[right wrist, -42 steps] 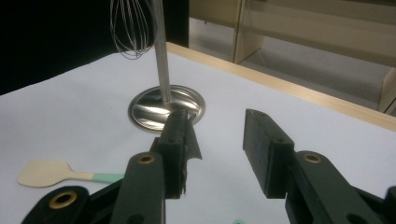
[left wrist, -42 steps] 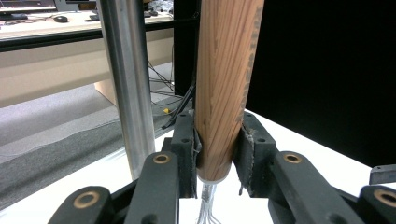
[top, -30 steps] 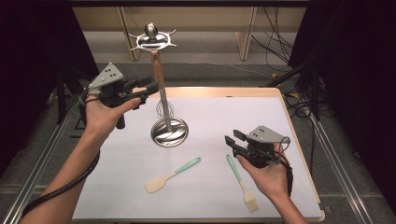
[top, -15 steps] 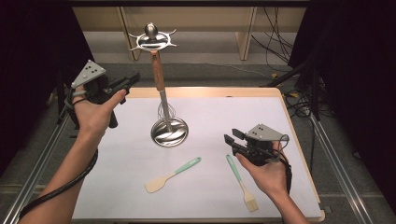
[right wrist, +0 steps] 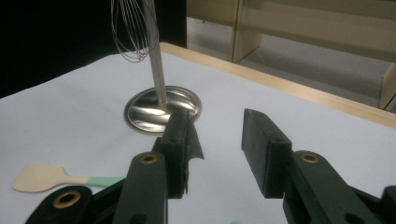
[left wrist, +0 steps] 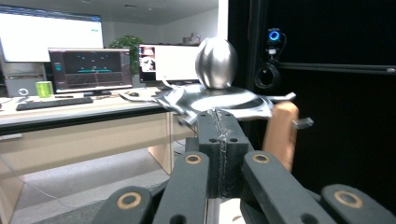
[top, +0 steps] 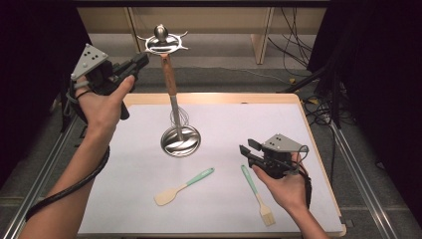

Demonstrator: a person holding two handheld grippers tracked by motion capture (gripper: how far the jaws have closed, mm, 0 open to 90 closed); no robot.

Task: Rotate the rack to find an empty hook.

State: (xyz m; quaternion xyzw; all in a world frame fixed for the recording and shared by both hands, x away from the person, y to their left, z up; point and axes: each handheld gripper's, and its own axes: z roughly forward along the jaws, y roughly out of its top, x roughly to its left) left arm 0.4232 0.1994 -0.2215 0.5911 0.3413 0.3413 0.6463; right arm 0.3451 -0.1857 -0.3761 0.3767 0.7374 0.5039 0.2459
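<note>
White mat (top: 323,129) on wood table; office desks, monitors (left wrist: 88,67) behind. One utensil stand (top: 177,114), spatula (top: 183,186) at 6, brush (top: 258,195) at 5. Left gripper (top: 141,60) clenched, right gripper (top: 247,149) released.

You have on the desk (top: 318,124) one metal utensil stand (top: 180,140) with one whisk (top: 171,84) hanging from it, one spatula (top: 183,186) and one pastry brush (top: 258,194) lying near the front edge, and two grippers, one in each hand.
</note>
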